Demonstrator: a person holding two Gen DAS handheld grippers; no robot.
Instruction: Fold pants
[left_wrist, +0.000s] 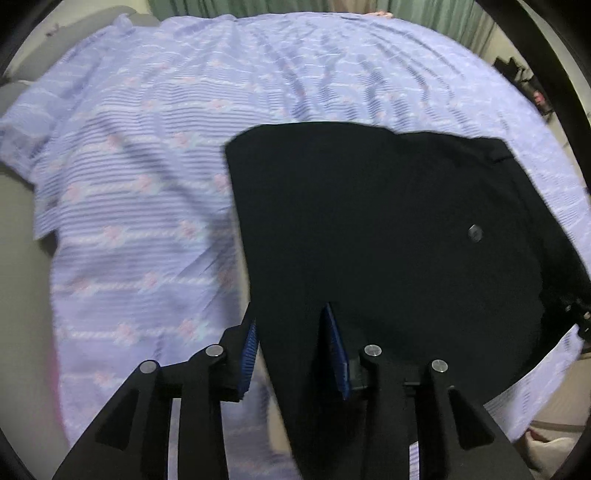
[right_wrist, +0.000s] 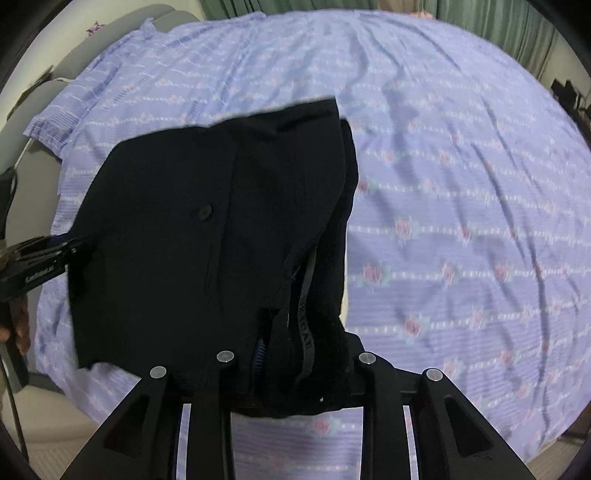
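1. Both my grippers hang over black pants (left_wrist: 388, 221) folded on a bed under a lilac floral sheet (left_wrist: 140, 184), with green curtains behind.

2. Risk, as I judge it: the folded layers look loose, so pulling away with cloth snagged on a ribbed pad could drag the top layer and undo the fold. The stacked waistband edges on the right (thick, uneven) seem most likely to catch.

3. A second risk: the pants lie near the bed's edge, and a tug toward me could slide them off the sheet.

4. My left gripper (left_wrist: 291, 347) stands partly apart, blue pads (left_wrist: 249, 350) clear on both sides. The pants' near corner lies in the gap, but neither pad presses it.

5. My right gripper (right_wrist: 295, 369) is buried in the bunched edge. Cloth fills the gap between the fingers, one blue pad barely showing; I cannot tell whether it clamps or has let go.
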